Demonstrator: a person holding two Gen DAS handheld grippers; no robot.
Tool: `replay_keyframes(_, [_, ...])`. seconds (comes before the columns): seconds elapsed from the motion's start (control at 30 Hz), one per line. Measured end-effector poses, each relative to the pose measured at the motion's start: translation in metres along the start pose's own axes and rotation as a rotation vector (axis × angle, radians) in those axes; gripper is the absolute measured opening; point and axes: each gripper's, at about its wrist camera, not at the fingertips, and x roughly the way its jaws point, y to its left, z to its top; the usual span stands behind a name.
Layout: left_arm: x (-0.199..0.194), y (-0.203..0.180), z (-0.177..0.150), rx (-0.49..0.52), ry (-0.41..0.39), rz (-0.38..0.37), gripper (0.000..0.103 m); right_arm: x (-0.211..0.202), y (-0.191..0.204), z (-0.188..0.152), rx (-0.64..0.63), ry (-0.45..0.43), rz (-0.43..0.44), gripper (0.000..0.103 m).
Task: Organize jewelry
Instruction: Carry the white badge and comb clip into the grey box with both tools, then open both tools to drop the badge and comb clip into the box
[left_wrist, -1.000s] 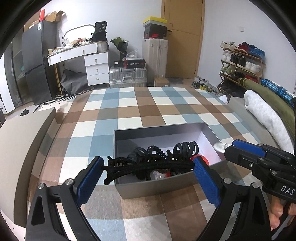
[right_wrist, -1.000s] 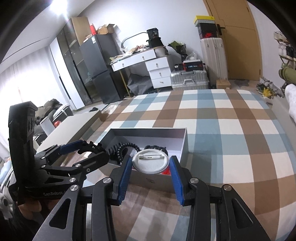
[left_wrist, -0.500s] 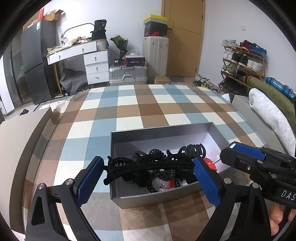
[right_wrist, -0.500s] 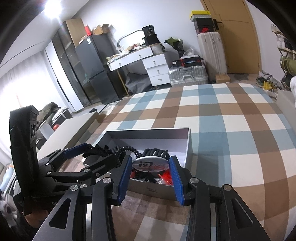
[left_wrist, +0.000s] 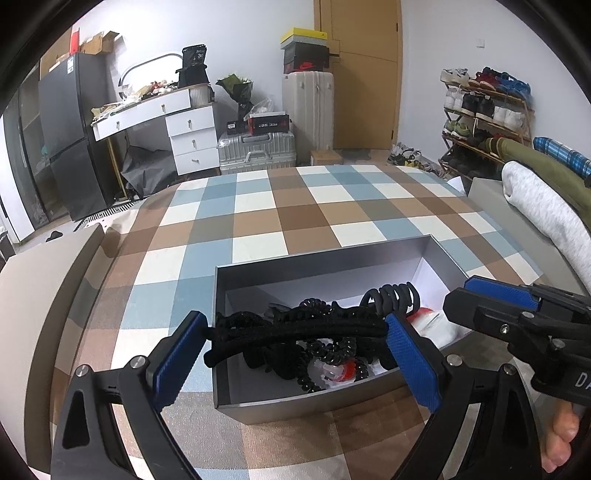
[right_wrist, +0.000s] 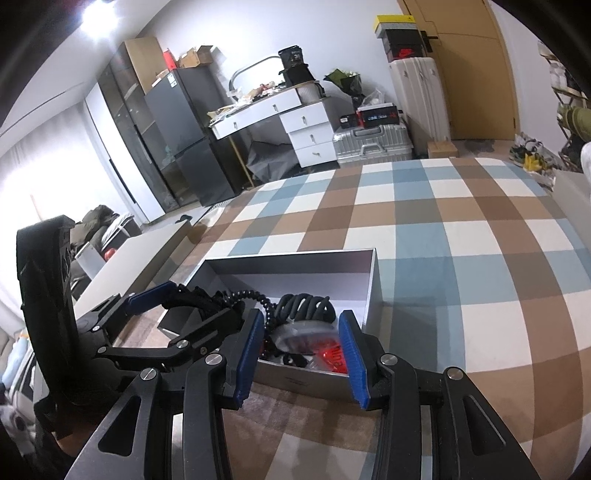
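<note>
Round badge (right_wrist: 308, 334) now lowered into grey box (left_wrist: 321, 400), right gripper (right_wrist: 301, 349) jaws still pinching it. Left gripper (left_wrist: 295, 345) clamps black hairband (left_wrist: 295, 328) above. Release pending.

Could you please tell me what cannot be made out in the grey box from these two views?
- Left wrist view: the black hair clip in the left gripper covers much of the box contents.
- Right wrist view: the round badge between the right gripper pads has unreadable print.
- Both views: the tangled black hair ties cannot be counted.
</note>
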Motion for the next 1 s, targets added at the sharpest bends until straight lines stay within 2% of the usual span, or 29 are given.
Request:
replay_keyframes(0.27, [-0.001,0.000,0.000,-0.009,-0.003,-0.013,0.094,-0.007,0.003,-0.001,-0.014,-0.009,-0.006,0.043])
replay_keyframes(0.37, [-0.005,0.000,-0.002,-0.011,-0.003,-0.027,0.094,-0.011,0.002,-0.002,-0.013,-0.015,-0.006,0.047])
replay_keyframes(0.47, [-0.007,-0.001,-0.006,-0.004,-0.001,-0.031,0.095,-0.015,0.002,-0.004,-0.006,-0.021,0.001,0.052])
replay_keyframes(0.53, [-0.009,-0.002,-0.007,0.007,-0.005,-0.027,0.096,-0.018,0.001,-0.006,0.001,-0.022,0.007,0.062])
replay_keyframes(0.6, [-0.011,-0.003,-0.006,0.011,-0.012,-0.017,0.101,-0.021,0.000,-0.008,0.004,-0.026,0.009,0.066])
replay_keyframes(0.87, [-0.021,0.001,-0.006,-0.011,-0.031,-0.038,0.101,-0.025,-0.003,-0.013,0.029,-0.023,0.012,0.079])
replay_keyframes(1.0, [-0.028,0.005,-0.011,-0.020,-0.043,-0.044,0.101,-0.027,-0.005,-0.017,0.033,-0.033,0.019,0.092])
